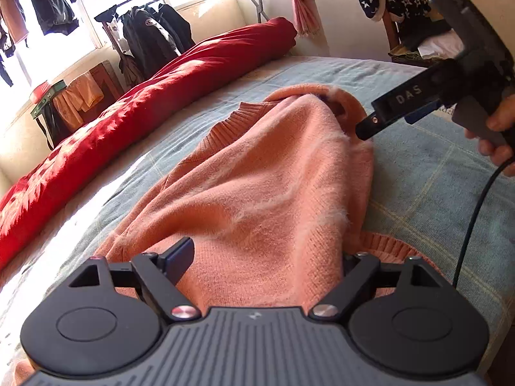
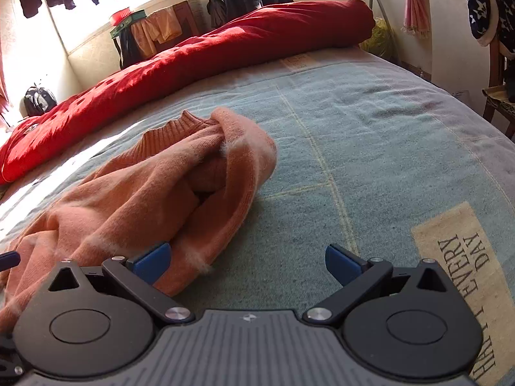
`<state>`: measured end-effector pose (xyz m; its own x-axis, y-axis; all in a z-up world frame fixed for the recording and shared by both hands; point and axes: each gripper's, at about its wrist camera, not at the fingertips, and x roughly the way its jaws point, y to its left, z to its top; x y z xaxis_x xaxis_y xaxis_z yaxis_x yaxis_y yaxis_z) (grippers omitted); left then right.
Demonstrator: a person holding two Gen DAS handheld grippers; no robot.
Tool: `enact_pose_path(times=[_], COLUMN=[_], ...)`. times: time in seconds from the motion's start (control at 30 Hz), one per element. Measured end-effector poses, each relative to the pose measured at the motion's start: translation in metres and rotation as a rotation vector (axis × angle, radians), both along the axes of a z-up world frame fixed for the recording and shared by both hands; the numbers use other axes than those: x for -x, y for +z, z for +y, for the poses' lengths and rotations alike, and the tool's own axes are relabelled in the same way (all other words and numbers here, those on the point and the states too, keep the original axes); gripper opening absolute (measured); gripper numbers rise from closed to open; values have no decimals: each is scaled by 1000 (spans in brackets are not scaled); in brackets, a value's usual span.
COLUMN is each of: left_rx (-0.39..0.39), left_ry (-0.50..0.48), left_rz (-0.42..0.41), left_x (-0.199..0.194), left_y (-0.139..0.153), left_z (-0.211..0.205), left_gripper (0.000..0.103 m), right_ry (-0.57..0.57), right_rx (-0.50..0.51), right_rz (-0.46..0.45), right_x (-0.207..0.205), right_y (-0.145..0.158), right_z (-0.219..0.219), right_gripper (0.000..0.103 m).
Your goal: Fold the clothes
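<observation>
I see the orange knit sweater [image 1: 257, 177] lying bunched in a long heap on the blue-grey bedspread [image 1: 428, 193], its ribbed hem [image 2: 167, 132] at the far end and pale fluffy patches across the knit. In the left wrist view the sweater runs straight out from my left gripper [image 1: 267, 257]; its fingers stand spread wide, the left blue pad [image 1: 180, 257] showing beside the fabric while the right finger is buried behind a fold, and the knit lies mounded between them, though I cannot tell that either pad presses on it. My right gripper [image 2: 248, 263] is released too: in its own view both blue pads [image 2: 151, 262] stand far apart, the left one against the near edge of the sweater, the right one over bare bedspread, nothing clamped between them. From the left view I see that same gripper from the side, its dark finger tip close by the sweater's far folded end, with a hand [image 1: 495, 135] wrapped around its grey handle and a black cable [image 1: 473, 222] trailing down. A printed tan patch [image 2: 463, 283] sits on the bedspread at the right. Beyond the sweater a red quilt [image 2: 199, 58] lies rolled along the far side of the bed, and dark jackets [image 1: 151, 38] hang on a rack by the bright window.
</observation>
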<state>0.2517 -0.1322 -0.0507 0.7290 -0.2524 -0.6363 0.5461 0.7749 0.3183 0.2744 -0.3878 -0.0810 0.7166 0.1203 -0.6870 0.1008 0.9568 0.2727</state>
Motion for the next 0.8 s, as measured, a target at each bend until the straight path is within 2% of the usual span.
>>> enact_pose_path(times=[0.07,0.2,0.3,0.5,0.7,0.8], left_rx=[24,64,86,104,144,150], left_ry=[6,11,5,2,-6,-12], left_rz=[10,27,27,26,16,8], left_x=[0,0,3,5,7,9], left_y=[1,2,5,9,19,23], left_z=[3,8,9,9,12,11], left_gripper=[84,84,84,84,84,84], right_ry=[-13,-55,-32,-28,-76,-110], right_rx=[12,153,176,333,427,441], right_rz=[33,71,82,72,66,69], right_x=[-18,-39,-47,-65,-78,-85], right_y=[-6,-18,-22,-10,0,2], right_z=[-1,-8,-21,-20,-36,-51], right_gripper=[103,103,103,103,103,103])
